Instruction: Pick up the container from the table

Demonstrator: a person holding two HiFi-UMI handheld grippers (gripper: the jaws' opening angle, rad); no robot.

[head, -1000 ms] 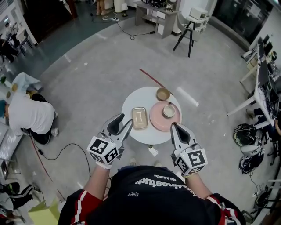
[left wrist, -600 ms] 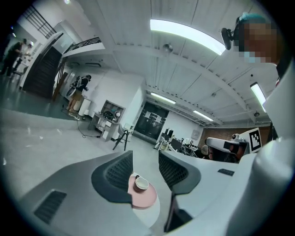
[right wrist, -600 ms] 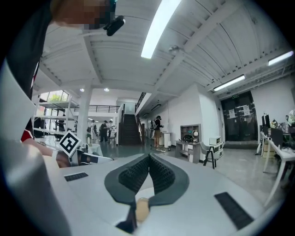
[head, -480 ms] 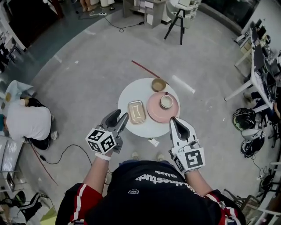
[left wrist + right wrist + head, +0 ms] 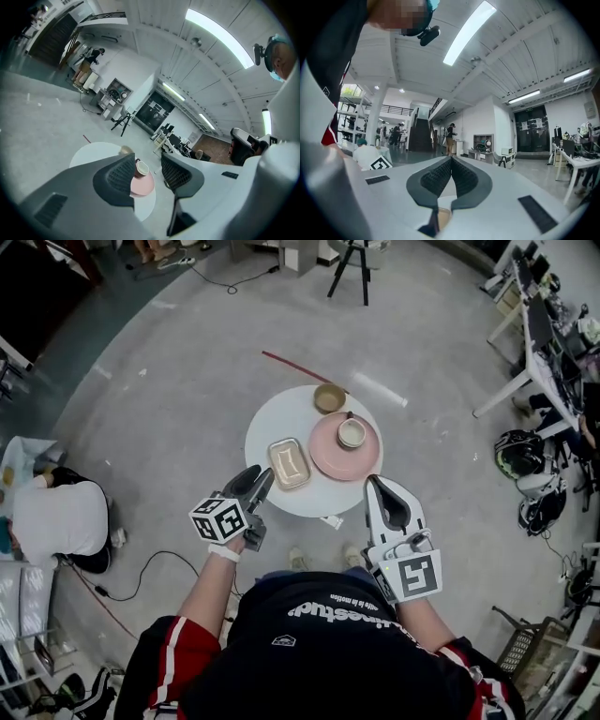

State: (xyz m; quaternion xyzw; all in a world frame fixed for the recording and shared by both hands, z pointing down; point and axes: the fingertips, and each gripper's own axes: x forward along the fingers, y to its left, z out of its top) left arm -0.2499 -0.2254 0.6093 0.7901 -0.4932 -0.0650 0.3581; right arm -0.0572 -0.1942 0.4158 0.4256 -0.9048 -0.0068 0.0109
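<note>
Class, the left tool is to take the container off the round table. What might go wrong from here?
1. The container lies close beside the plate bearing a cup; the open left tool may knock them.
2. In the left gripper view the plate, not the container, shows between the jaws, so the aim may be off.

One container, one plate, one cup, one bowl (one table).
</note>
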